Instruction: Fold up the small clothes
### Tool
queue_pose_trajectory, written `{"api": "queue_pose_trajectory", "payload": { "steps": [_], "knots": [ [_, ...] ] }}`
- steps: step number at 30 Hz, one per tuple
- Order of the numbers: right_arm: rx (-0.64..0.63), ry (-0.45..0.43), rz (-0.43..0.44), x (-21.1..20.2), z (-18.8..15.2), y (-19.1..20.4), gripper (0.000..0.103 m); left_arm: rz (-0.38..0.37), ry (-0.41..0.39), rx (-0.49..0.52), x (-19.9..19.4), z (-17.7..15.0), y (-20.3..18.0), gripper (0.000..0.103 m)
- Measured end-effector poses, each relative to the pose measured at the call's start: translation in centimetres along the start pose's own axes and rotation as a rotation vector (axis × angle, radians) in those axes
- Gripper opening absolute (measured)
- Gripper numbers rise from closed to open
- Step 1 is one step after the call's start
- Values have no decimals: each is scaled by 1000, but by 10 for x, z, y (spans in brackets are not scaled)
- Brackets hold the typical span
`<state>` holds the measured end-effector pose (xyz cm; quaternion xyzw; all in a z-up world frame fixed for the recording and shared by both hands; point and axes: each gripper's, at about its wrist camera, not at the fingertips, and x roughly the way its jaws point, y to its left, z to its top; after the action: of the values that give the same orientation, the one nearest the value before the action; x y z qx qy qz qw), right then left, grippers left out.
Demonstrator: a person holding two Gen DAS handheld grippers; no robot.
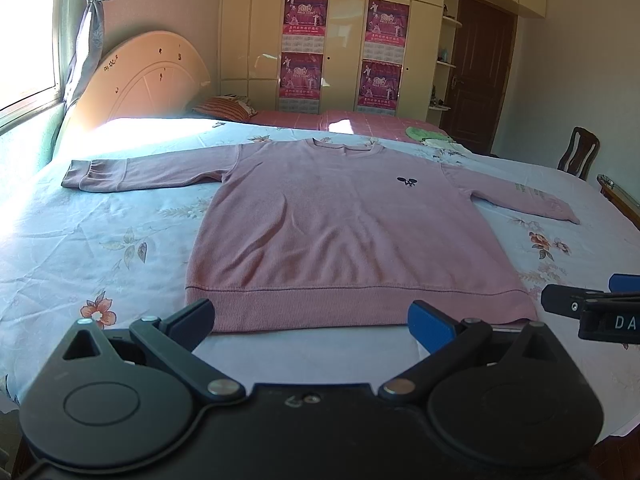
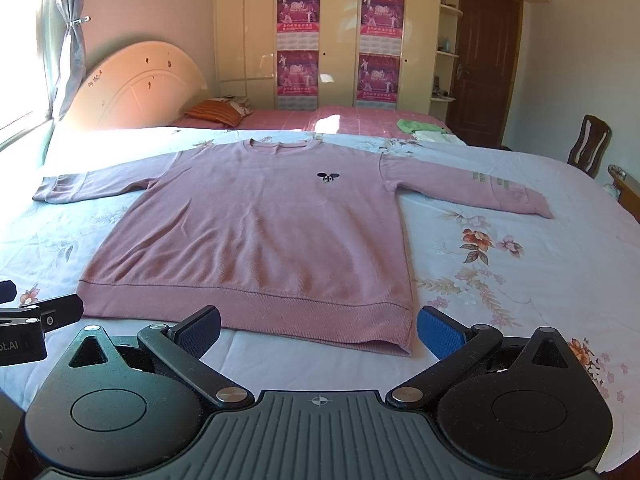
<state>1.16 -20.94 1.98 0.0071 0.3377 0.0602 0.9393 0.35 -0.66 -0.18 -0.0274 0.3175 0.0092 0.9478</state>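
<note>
Pink sweater (image 1: 344, 224) lies flat and face-up on the floral sheet (image 1: 100, 240), both sleeves spread out, ribbed hem nearest the cameras, neckline at 12 o'clock. From the left wrist view, the left sleeve (image 1: 148, 170) runs out long toward 10 o'clock with its gathered cuff in full sight, and the right gripper (image 1: 576, 300) pokes in at 3 o'clock, side-on. Over on the right wrist view, the right sleeve (image 2: 472, 188) comes through much clearer, faint lettering printed along it, and here the left gripper (image 2: 24, 300) shows at 9 o'clock instead.

Left gripper's own view: fingers spread wide, one dark pad, one blue pad (image 1: 430, 326), nothing between them, tips just short of the hem. The right gripper in its own view (image 2: 318, 330) is the same story: wide apart, empty, the blue pad (image 2: 440, 334) just beside the hem's right corner; touching or not, can't tell.

The knit is fine-ribbed, hem band coarser, a small dark embroidered logo (image 2: 328, 177) on the chest. Sheet is pale blue cotton with printed flowers. A rounded cream headboard (image 1: 144, 76) sits at 10 o'clock, glossy wardrobe (image 2: 256, 32) behind, a wooden chair (image 2: 592, 144) at 3 o'clock.
</note>
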Motion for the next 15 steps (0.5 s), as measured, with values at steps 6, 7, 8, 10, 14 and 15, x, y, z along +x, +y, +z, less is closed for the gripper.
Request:
{"api": "queue_pose_trajectory", "payload": {
  "steps": [6, 7, 8, 10, 14, 15],
  "knots": [
    [-1, 2, -2, 2, 0, 1, 103, 0, 3, 0, -2, -1, 3, 103],
    [-2, 4, -3, 3, 0, 2, 103, 0, 3, -1, -1, -1, 3, 103],
    [-3, 5, -2, 3, 0, 2, 103, 0, 4, -1, -2, -1, 3, 103],
    [-4, 5, -3, 3, -1, 3, 103, -3, 6, -3, -2, -1, 3, 103],
    [-7, 9, -4, 4, -2, 3, 103, -5, 8, 1, -1, -1, 3, 103],
    [-7, 10, -4, 5, -3, 3, 103, -6, 8, 1, -1, -1, 3, 103]
  ]
}}
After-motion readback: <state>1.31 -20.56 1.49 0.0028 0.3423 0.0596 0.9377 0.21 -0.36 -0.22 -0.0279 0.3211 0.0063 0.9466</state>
